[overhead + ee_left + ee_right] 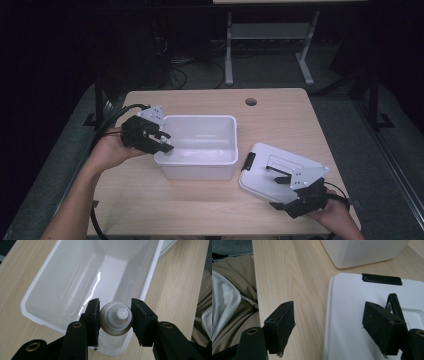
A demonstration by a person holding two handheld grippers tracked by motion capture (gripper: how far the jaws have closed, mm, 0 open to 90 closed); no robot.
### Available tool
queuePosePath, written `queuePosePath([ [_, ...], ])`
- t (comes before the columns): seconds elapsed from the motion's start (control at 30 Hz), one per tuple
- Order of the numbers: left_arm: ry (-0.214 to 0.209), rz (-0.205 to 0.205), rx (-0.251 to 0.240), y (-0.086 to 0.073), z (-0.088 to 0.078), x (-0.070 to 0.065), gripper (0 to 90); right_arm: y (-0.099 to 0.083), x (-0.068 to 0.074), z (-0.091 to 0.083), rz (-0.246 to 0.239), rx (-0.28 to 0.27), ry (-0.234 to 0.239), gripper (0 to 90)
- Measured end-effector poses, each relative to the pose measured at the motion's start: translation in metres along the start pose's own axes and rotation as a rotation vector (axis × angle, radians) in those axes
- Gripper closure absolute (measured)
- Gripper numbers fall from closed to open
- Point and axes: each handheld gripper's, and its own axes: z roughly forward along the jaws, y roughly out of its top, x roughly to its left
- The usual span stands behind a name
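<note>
**Bottle at the bin's rim, drop still to come**

I have the small white bottle [116,319] clamped between the pads of my left gripper [115,317], and it sits right over the near-left corner of the white plastic bin [32,290]. In the high view the left gripper [161,142] hangs at the bin's [200,150] left wall, its jaws reaching just over the rim. I judge the carry done and the release left: the bottle has not yet been let go, and the bin's floor shows bare (glossy, with a streak of glare).

The bottle's ribbed cap faces straight back at the left gripper's camera, so its long axis runs along the gripper's line of sight, with the base pointing away and down toward the bin. The pads press on its sides, across that axis.

My right gripper [328,325] stands wide open with nothing between its jaws. One jaw hangs over the bare wooden table [294,270], the other over the white lid [352,315] that lies flat beside the bin. In the high view the right gripper [295,192] rests at the near edge of the lid [265,167], so closing the bin is also left to do.
</note>
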Motion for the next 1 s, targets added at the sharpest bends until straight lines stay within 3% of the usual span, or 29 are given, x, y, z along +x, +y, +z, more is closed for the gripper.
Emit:
queuePosePath([
  [1.0,-0.006,-0.053,0.016,-0.018,0.030,0.013,60.0,-0.002,0.000,0.000,0.008,0.002,0.003,25.1],
])
